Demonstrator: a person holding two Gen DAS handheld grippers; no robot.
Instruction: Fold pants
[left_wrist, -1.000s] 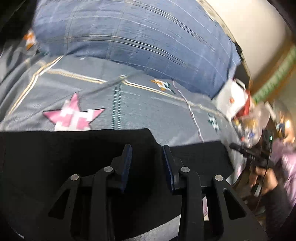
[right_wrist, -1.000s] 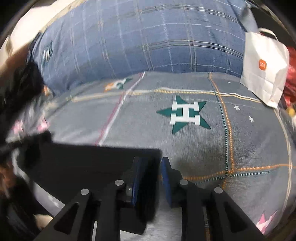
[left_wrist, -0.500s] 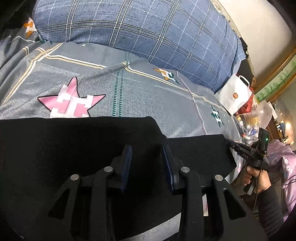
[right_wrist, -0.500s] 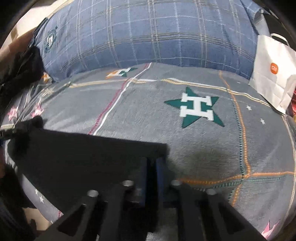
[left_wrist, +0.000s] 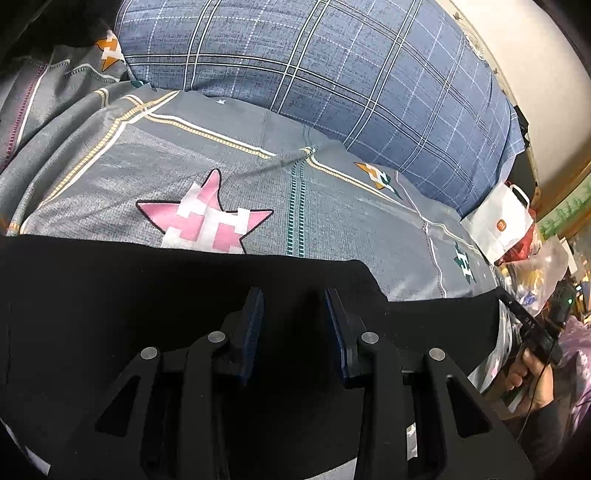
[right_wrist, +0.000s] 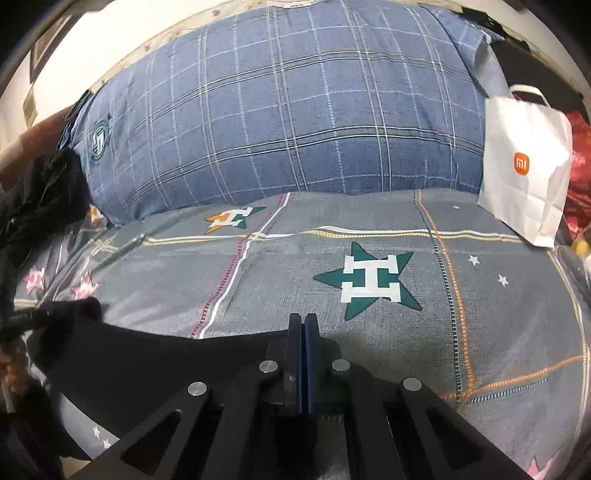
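Observation:
Black pants (left_wrist: 147, 314) lie spread across a grey star-print bed sheet (left_wrist: 332, 229). In the left wrist view the cloth fills the gap between the fingers of my left gripper (left_wrist: 293, 295), whose jaws stand partly apart and hold a thick bunch of it. My right gripper (right_wrist: 304, 317) is shut on the pants (right_wrist: 166, 362) at their far edge, pads pressed together. The cloth runs taut from there to my left gripper (right_wrist: 37, 317) at the left rim of the right wrist view. A hand (left_wrist: 532, 373) holds the right gripper (left_wrist: 528, 325) at the pants' right corner.
A big blue plaid pillow (right_wrist: 295, 110) lies across the back of the bed. A white paper bag (right_wrist: 524, 166) stands at the right edge, with red and clear bags (left_wrist: 524, 243) beside it. Dark clothing (right_wrist: 37, 195) is heaped at the left.
The right gripper's jaws have closed on the pants' edge. The left gripper has shifted a little with the cloth still in it.

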